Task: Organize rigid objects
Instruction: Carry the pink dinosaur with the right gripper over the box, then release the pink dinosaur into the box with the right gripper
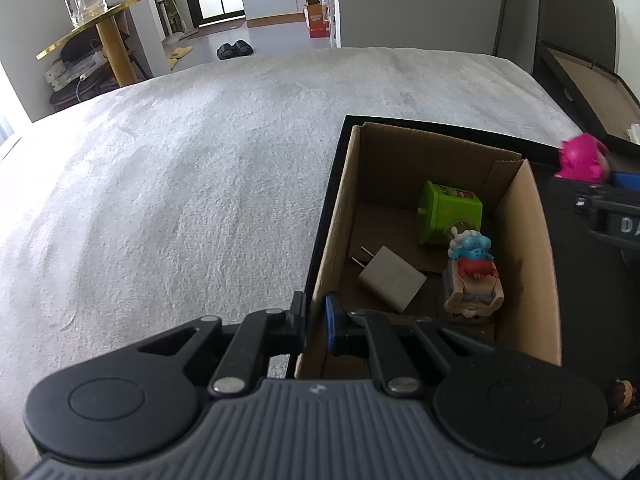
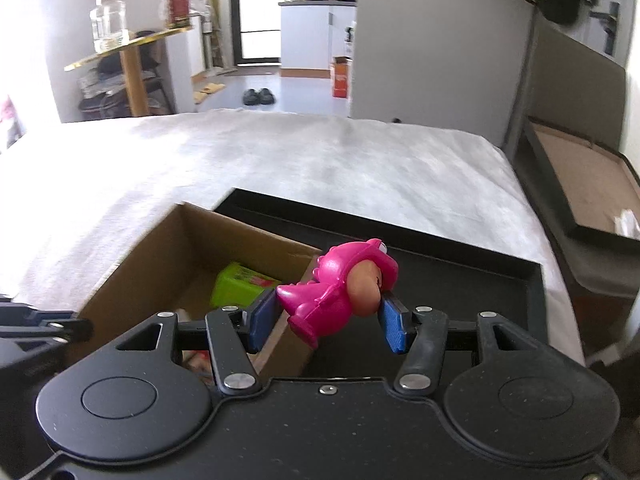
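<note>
Left gripper: its two jaws are pinching the left wall of the cardboard box, one finger outside and one blue pad inside; the jaws are standing almost fully closed on that thin wall.
Right gripper: its two blue pads are pressing on one pink dinosaur figure, which is lying sideways between them, above the divider wall of the box.
Pink dinosaur figure in the left wrist view: it is showing at the right edge, blurred, above the black part of the box.
Cardboard box: one brown compartment, open at the top, sitting inside a black outer box on the bed.
Things in the compartment, counted: three. One green cube toy is lying at the far end; one white plug charger is lying flat near the left wall, its two prongs pointing away; one small figure with a blue and red top is standing beside the right wall.
Bed cover: one grey-white sheet, covering the bed under the box.
Black lid: one, lying at the right, apart from the box.
</note>
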`<state>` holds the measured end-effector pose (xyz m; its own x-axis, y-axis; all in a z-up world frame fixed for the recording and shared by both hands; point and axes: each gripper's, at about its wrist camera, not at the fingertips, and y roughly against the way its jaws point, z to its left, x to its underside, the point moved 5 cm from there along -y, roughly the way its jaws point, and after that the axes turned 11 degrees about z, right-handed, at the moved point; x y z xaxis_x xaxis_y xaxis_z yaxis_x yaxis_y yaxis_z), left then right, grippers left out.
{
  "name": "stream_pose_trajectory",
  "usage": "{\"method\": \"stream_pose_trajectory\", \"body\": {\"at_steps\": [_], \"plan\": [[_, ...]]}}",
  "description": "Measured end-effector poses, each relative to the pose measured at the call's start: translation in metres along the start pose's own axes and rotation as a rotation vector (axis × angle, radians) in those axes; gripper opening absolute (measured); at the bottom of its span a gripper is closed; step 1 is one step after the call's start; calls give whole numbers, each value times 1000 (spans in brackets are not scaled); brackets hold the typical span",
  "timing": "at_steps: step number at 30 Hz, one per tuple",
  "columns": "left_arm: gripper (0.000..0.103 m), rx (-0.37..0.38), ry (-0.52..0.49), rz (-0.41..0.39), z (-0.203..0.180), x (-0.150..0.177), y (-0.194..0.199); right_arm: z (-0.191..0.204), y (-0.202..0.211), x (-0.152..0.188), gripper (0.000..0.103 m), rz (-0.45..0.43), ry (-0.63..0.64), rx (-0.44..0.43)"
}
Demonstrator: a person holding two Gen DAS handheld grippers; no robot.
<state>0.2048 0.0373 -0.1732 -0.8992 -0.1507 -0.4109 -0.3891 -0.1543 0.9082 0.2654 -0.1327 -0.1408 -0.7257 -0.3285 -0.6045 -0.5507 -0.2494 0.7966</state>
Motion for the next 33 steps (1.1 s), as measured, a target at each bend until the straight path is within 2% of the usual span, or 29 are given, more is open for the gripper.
{"method": "stream_pose_trajectory", "body": {"at_steps": [8,14,18,26,33], "plan": [[9,-1,-16,4,1,-1,-3,46,-6,-20,54,-27,78,-78],[9,-21,-30,8,-4,-2,-3,67,-12,-32,54,-38,90,-137],[9,-41,-37,7,-8,-2,-3,72,-17,-34,60,-22,85,-146],[9,-70,-51,-2,-13,-1,-1,56,-4,-17,61,-8,22,-152],[9,-90,-63,-9,-14,2,-2,26,9,1,61,11,-59,-99]]}}
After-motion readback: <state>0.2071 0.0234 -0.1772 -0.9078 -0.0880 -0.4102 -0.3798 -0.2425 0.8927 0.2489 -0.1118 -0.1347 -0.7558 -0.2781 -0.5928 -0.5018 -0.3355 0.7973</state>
